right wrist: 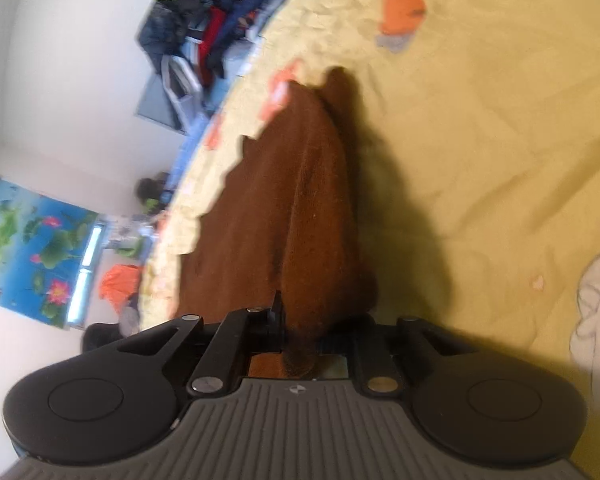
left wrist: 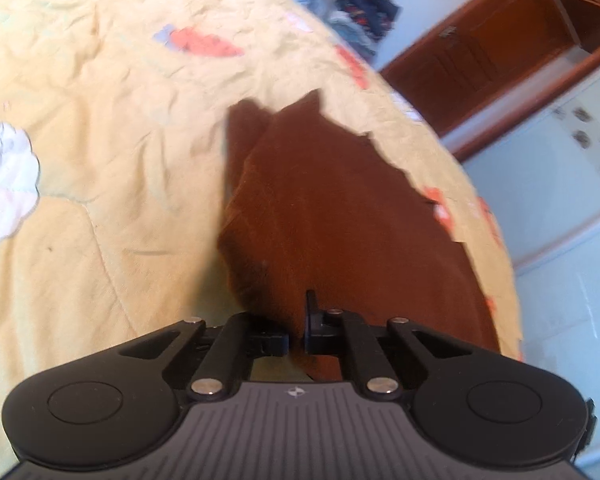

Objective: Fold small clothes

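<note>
A brown garment (left wrist: 320, 200) lies spread on the yellow patterned bedspread (left wrist: 100, 120), close to the bed's edge. My left gripper (left wrist: 297, 340) is shut on the garment's near edge, and a thin fold of brown cloth runs between its two black fingers. In the right wrist view the same brown garment (right wrist: 284, 200) rises in a ridge from the bedspread (right wrist: 480, 120). My right gripper (right wrist: 300, 336) is shut on a thicker bunch of that cloth, which hides the inner faces of its fingers.
A white garment (left wrist: 4, 184) lies on the bedspread to the left, also seen as the white garment (right wrist: 596, 308) at the right edge. A pile of dark clothes (right wrist: 204, 40) sits beyond the bed. A wooden cabinet (left wrist: 500, 48) stands past the bed's edge.
</note>
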A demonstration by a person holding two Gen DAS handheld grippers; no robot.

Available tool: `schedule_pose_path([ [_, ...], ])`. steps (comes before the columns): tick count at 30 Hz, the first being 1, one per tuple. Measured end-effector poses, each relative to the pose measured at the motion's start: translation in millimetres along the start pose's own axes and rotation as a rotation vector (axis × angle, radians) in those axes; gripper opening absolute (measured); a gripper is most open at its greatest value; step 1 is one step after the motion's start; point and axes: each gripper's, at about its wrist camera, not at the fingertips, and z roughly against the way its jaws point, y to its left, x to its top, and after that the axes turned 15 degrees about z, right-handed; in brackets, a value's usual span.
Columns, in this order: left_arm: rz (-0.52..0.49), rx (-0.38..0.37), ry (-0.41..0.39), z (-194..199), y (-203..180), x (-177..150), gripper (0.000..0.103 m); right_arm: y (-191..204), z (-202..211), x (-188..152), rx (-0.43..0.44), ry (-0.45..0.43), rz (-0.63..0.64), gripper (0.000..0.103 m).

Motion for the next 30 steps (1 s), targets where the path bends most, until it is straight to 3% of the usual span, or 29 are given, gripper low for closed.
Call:
schedule_pose_path([
  [3, -0.047, -0.015, 0.006, 26, 4, -5, 0.005, 8, 24, -4, 0.058, -0.005, 0.022, 0.017],
  [7, -0.088, 0.061, 0.059, 23, 31, -17, 0.007, -5, 39, -22, 0.013, 0.054, 0.021, 0.018],
  [9, -0.118, 0.055, 0.058, 29, 39, -18, 0.008, -14, 40, -27, -0.018, 0.076, -0.001, 0.022],
  [10, -0.144, 0.047, 0.042, 37, 38, -14, 0.011, -15, 44, -25, -0.005, 0.068, -0.013, 0.033],
  [12, -0.179, 0.038, -0.013, 58, 32, 0, 0.023, -11, 57, -12, -0.016, 0.023, 0.009, 0.077],
  [13, -0.200, 0.046, -0.064, 67, 27, 9, 0.041, -6, 66, -2, -0.049, -0.030, 0.054, 0.087],
  [14, -0.231, 0.076, -0.145, 75, 20, 18, 0.069, 0, 71, 10, -0.093, -0.072, 0.117, 0.093],
  [15, -0.276, 0.114, -0.240, 79, 8, 25, 0.080, 6, 71, 24, -0.131, -0.088, 0.180, 0.091],
  [16, -0.334, 0.151, -0.320, 77, -5, 31, 0.087, 10, 65, 40, -0.169, -0.084, 0.224, 0.090],
  [18, -0.444, 0.195, -0.392, 58, -34, 41, 0.087, 19, 44, 71, -0.189, -0.061, 0.306, 0.089],
  [20, -0.479, 0.188, -0.337, 19, -53, 56, 0.086, 29, 10, 95, -0.183, -0.024, 0.388, 0.087],
  [22, -0.493, 0.220, -0.271, -33, -72, 69, 0.084, 37, -32, 116, -0.237, 0.035, 0.458, 0.082],
  [25, -0.510, 0.331, -0.153, -105, -83, 78, 0.055, 37, -86, 136, -0.294, 0.124, 0.499, 0.075],
  [26, -0.514, 0.352, -0.114, -121, -83, 79, 0.040, 35, -101, 139, -0.305, 0.153, 0.489, 0.069],
  [27, -0.511, 0.339, -0.098, -128, -82, 78, 0.031, 36, -109, 137, -0.298, 0.159, 0.504, 0.063],
  [28, -0.524, 0.314, -0.112, -130, -85, 76, 0.003, 40, -114, 136, -0.282, 0.154, 0.534, 0.050],
  [29, -0.538, 0.315, -0.128, -127, -90, 73, 0.004, 40, -121, 137, -0.253, 0.190, 0.520, 0.013],
  [30, -0.546, 0.316, -0.172, -119, -93, 71, 0.004, 44, -121, 136, -0.239, 0.187, 0.521, 0.014],
])
